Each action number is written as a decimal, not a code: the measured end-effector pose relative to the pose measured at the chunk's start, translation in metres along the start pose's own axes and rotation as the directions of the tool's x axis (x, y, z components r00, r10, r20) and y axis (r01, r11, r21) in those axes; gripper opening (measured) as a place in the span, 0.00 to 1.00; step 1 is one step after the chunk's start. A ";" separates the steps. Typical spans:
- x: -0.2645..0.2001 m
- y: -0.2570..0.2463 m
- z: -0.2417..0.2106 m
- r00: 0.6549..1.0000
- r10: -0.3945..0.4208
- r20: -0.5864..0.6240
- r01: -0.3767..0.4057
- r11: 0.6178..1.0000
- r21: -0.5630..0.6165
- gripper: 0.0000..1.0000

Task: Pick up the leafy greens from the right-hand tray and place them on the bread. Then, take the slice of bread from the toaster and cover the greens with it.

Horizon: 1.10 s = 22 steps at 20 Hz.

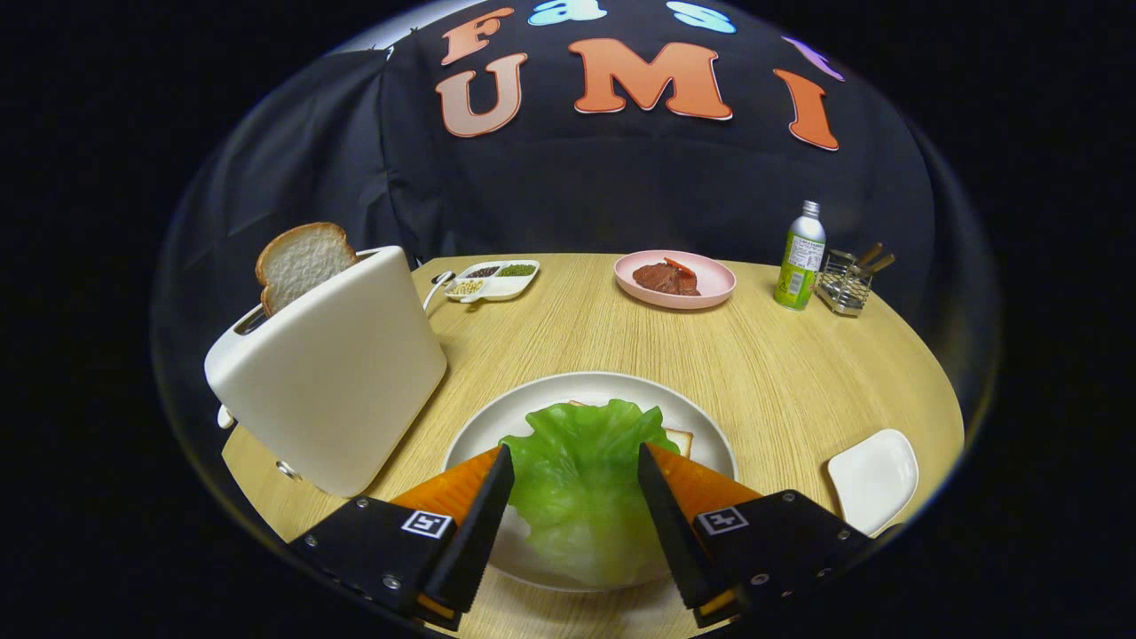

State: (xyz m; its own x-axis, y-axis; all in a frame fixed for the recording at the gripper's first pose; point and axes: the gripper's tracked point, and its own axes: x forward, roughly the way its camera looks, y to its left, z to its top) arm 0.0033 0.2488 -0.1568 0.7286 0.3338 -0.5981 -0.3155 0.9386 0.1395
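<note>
The claw (575, 484) stands wide, fingers flanking the lettuce leaf (581, 484) lying on the bread (682, 438) in the plate (497, 417) at the table's near edge. Greens look placed; next comes the toast slice (300, 262) standing in the toaster (328, 373), left edge.

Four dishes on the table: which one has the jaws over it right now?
The big white plate, carrying the lettuce leaf on bread. The open gripper straddles the leaf; the pink plate, divided dish and small white tray sit apart.
</note>
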 end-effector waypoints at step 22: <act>-0.044 0.123 0.146 0.977 0.100 0.186 -0.088 0.994 -0.072 0.98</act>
State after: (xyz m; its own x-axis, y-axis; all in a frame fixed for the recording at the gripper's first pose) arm 0.0216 0.3622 0.0018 0.7939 0.4360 -0.4239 -0.4210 0.8971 0.1342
